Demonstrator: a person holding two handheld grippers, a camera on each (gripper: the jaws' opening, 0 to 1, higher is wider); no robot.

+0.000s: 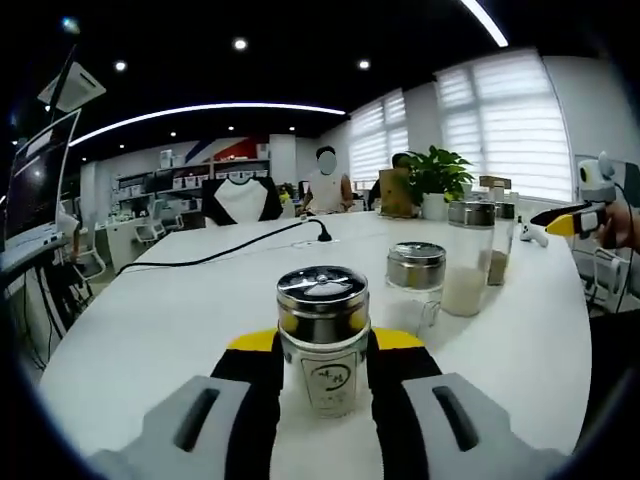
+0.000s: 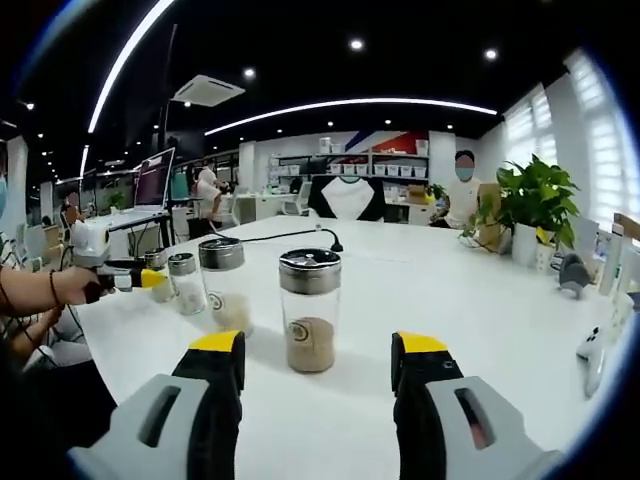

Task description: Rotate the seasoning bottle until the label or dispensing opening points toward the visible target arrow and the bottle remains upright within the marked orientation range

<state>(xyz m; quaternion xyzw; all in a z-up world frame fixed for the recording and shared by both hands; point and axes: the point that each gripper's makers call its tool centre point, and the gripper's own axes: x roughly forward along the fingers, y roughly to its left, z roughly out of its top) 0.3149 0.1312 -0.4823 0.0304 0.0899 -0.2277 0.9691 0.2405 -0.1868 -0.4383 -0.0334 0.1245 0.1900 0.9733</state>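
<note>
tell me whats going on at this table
A person holds a gripper in each hand over a white table. The left gripper is shut on a seasoning bottle, which stands upright. The right gripper is open, with a second shaker jar standing just beyond its jaws, untouched. More jars stand nearby.

Beyond the clamped seasoning bottle [image 1: 323, 338], a short jar [image 1: 416, 283] and taller shakers [image 1: 470, 256] crowd the right; a black cable [image 1: 215, 255] crosses the table [image 1: 150, 330], bare at left

four seasoning bottles [image 1: 323, 335], one potted plant [image 1: 437, 178], two grippers [image 1: 322, 400]
</note>
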